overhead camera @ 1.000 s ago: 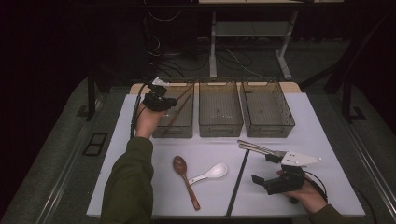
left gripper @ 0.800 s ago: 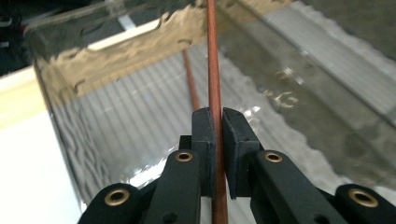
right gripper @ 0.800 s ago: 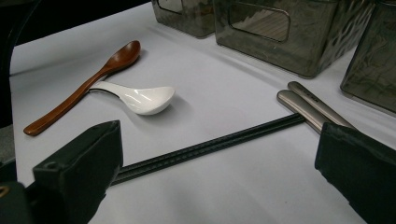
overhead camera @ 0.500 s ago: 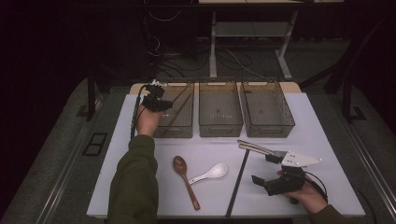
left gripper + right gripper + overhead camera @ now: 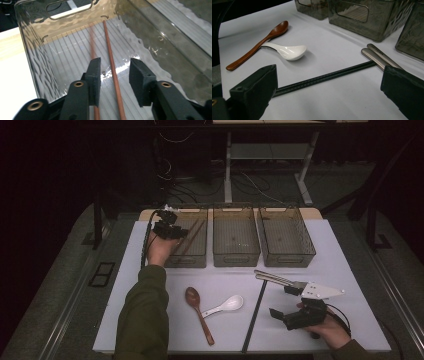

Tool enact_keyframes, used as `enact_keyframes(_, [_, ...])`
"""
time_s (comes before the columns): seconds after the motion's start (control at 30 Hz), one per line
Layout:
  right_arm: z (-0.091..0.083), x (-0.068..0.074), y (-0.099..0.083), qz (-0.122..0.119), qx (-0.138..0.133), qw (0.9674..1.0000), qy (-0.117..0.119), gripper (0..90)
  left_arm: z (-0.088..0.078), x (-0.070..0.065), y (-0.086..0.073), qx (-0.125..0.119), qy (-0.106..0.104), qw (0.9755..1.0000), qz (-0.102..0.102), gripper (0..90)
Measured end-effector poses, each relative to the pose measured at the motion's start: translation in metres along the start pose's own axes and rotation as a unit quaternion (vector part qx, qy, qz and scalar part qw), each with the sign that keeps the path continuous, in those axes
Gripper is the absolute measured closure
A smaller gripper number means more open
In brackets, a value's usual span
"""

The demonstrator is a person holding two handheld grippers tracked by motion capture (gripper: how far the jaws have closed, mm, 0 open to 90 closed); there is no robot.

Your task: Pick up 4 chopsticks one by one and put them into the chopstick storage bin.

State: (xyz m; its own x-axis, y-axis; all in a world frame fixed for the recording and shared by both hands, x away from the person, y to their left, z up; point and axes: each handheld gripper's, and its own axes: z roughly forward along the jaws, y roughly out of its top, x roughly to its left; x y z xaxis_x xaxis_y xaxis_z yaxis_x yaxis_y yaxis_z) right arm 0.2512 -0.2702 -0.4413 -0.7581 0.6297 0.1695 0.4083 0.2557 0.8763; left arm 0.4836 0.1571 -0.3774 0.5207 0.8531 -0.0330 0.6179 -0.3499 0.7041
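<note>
The brown chopsticks (image 5: 110, 57) lie lengthwise on the ribbed floor of the leftmost bin (image 5: 197, 260), and your left gripper (image 5: 113, 72) hangs over them with its jaws just opened partway, pads clear of the wood, one stick running through the gap and the other under the left pad. Lift straight up; if you drag sideways, a pad could catch a stick and flick it against the bin wall or tip it out over the rim. Your right gripper (image 5: 329, 82) sits low by the black chopsticks (image 5: 324, 77), jaws spread wide and holding nothing. Closing there could pinch just one stick and roll the other away, or bump the metal chopsticks (image 5: 379, 58) touching their far end. The wooden spoon (image 5: 257, 45) and white spoon (image 5: 287, 51) rest together farther off, out of harm's way. I can't read any brand, label or writing anywhere.
</note>
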Motion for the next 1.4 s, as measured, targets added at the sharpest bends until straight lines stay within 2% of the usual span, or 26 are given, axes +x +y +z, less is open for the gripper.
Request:
enact_keyframes(0.17, [0.0, 0.0, 0.0, 0.001, 0.001, 1.0, -0.001, 0.9, -0.006, -0.003, 0.001, -0.01, -0.016, 0.9998, 0.0, 53.5])
enact_keyframes(0.4, [0.0, 0.0, 0.0, 0.0, 0.0, 1.0, -0.002, 0.9, -0.016, -0.012, 0.005, -0.014, -0.037, 0.9992, 0.013, 45.2])
enact_keyframes(0.73, [0.001, -0.002, 0.0, -0.001, 0.006, 1.0, -0.007, 0.9, -0.033, -0.03, 0.002, -0.03, -0.07, 0.9966, 0.03, 37.0])
enact_keyframes(1.1, [0.002, -0.001, -0.001, -0.005, 0.016, 0.9998, -0.008, 0.9, -0.046, -0.061, -0.02, -0.028, -0.105, 0.9917, 0.067, 31.4])
enact_keyframes(1.4, [0.003, -0.001, -0.002, -0.007, 0.021, 0.9997, -0.009, 0.9, -0.052, -0.088, -0.036, -0.024, -0.135, 0.9864, 0.09, 29.0])
